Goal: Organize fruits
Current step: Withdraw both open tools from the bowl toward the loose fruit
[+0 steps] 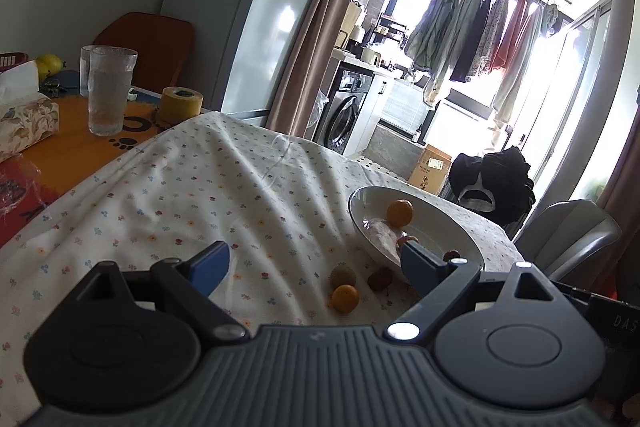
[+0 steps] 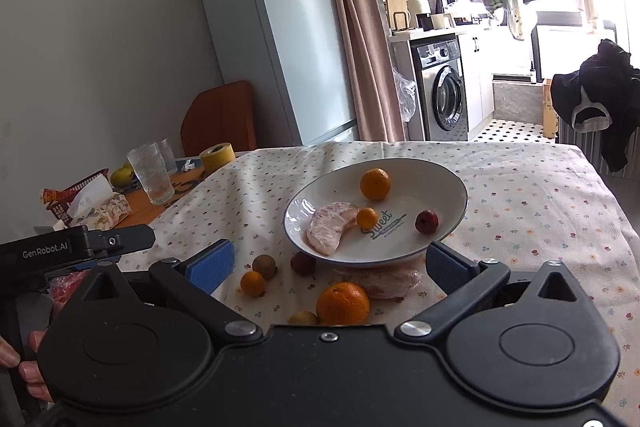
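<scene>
Here the big orange [image 2: 342, 303] lies between the wide-spread fingers of the empty right claw [image 2: 328, 263]

A floral tablecloth [image 2: 520, 195] covers the near table. At far left stand 2 drinking glasses [image 2: 151, 171], a yellow tape roll [image 2: 218, 154] and a tissue box [image 2: 105, 209] — behind them, a white fridge [image 2: 276, 43]. Far right: a washing machine [image 2: 444, 95] and hanging clothes [image 1: 472, 23].
</scene>
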`<state>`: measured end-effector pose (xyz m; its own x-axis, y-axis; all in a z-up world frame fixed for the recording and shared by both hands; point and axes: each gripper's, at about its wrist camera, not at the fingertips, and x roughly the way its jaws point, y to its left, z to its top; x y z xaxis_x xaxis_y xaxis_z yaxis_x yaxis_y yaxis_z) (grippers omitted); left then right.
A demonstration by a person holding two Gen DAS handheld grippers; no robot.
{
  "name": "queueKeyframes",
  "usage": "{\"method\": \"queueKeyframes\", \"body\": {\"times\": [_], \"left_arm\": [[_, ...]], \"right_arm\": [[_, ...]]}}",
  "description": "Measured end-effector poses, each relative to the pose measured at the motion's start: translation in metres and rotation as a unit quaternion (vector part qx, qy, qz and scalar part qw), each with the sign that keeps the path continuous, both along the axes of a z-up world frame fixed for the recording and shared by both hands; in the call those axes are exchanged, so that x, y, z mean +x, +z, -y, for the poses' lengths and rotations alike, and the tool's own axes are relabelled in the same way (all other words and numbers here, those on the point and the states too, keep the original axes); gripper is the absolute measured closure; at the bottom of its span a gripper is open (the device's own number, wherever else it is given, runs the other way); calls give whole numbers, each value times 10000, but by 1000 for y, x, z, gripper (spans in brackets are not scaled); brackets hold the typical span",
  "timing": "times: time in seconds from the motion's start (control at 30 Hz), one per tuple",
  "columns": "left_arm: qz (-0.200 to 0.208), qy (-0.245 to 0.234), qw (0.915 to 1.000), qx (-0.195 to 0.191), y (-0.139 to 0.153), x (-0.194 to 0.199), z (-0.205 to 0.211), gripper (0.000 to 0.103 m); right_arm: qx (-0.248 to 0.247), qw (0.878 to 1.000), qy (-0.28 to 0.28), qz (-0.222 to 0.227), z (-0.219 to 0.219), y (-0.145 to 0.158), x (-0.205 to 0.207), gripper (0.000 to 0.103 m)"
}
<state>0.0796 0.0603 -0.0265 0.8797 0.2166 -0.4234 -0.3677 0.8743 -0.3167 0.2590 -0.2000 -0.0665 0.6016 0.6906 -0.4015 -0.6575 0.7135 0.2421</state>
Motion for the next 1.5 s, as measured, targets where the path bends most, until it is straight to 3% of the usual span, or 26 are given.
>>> {"method": "queueKeyframes", "body": {"times": [0.33, 0.87, 0.97, 1.1, 1.5], "left_arm": [[-301, -44, 9995, -51, -17, 6, 3, 12], [-588, -621, 9963, -112, -40, 31, 25, 12], [-563, -750, 9953, -242, -43, 36, 29, 12], [-630, -779, 9949, -90, -44, 43, 38, 12], [-567, -1245, 9905, -167, -51, 60, 58, 14]], "right_arm": [[-106, 9995, 30, -283, 1, -18, 1, 0], [-37, 9979, 103, -644, 16, -39, 14, 0], [37, 9976, 4, -694, 24, -43, 19, 0], [44, 9981, -65, -618, 32, -44, 21, 0], [128, 9962, -229, -828, 51, -56, 30, 0]]}}
